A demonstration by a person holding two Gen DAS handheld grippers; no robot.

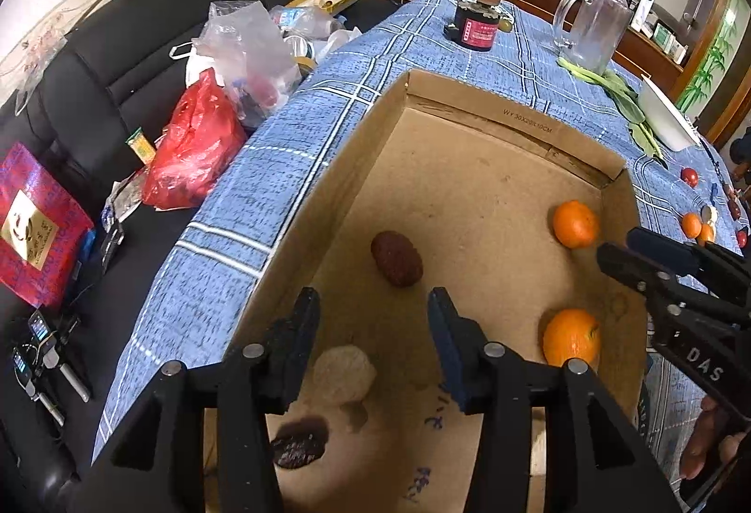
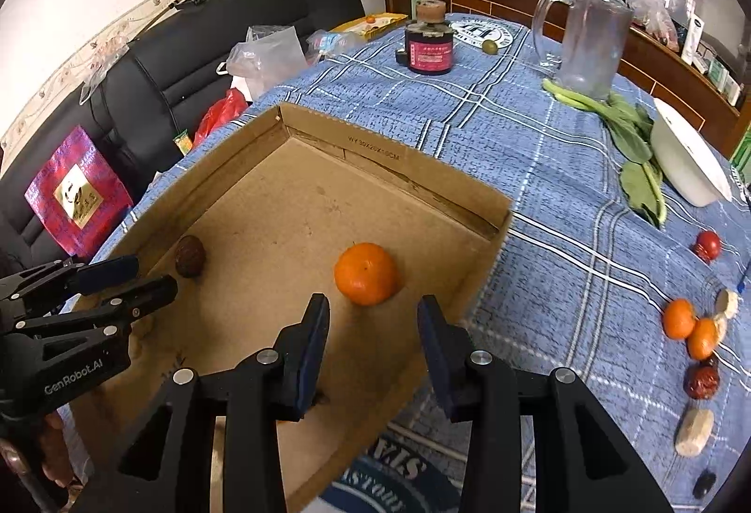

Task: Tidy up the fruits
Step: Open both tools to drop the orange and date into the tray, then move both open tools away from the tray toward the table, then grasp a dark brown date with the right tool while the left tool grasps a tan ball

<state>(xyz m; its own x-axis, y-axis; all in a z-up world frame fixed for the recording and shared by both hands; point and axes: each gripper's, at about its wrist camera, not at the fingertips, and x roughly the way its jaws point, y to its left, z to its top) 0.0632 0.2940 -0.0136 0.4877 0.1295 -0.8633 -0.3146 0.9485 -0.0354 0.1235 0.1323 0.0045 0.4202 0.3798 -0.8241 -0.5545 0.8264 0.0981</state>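
Note:
A shallow cardboard box (image 1: pixel 469 109) (image 2: pixel 399 165) lies on the blue plaid table. In the left wrist view it holds two oranges (image 1: pixel 575 224) (image 1: pixel 571 337), a dark red date (image 1: pixel 396 258), a second date (image 1: pixel 300 442) and a pale lump (image 1: pixel 345 374). My left gripper (image 1: pixel 373 316) is open and empty above the box floor. My right gripper (image 2: pixel 373 325) is open and empty over the box's near right part, just behind an orange (image 2: pixel 366 273). Loose fruits lie on the cloth at right: two oranges (image 2: pixel 678 318), red dates (image 2: pixel 701 381) (image 2: pixel 708 244) and pale pieces (image 2: pixel 694 431).
A dark jar (image 2: pixel 429 43), a glass pitcher (image 2: pixel 586 43), leafy greens (image 2: pixel 629 137) and a white bowl (image 2: pixel 687 165) stand on the far table. A black sofa (image 1: pixel 141 57) with plastic bags (image 1: pixel 197 147) is at left.

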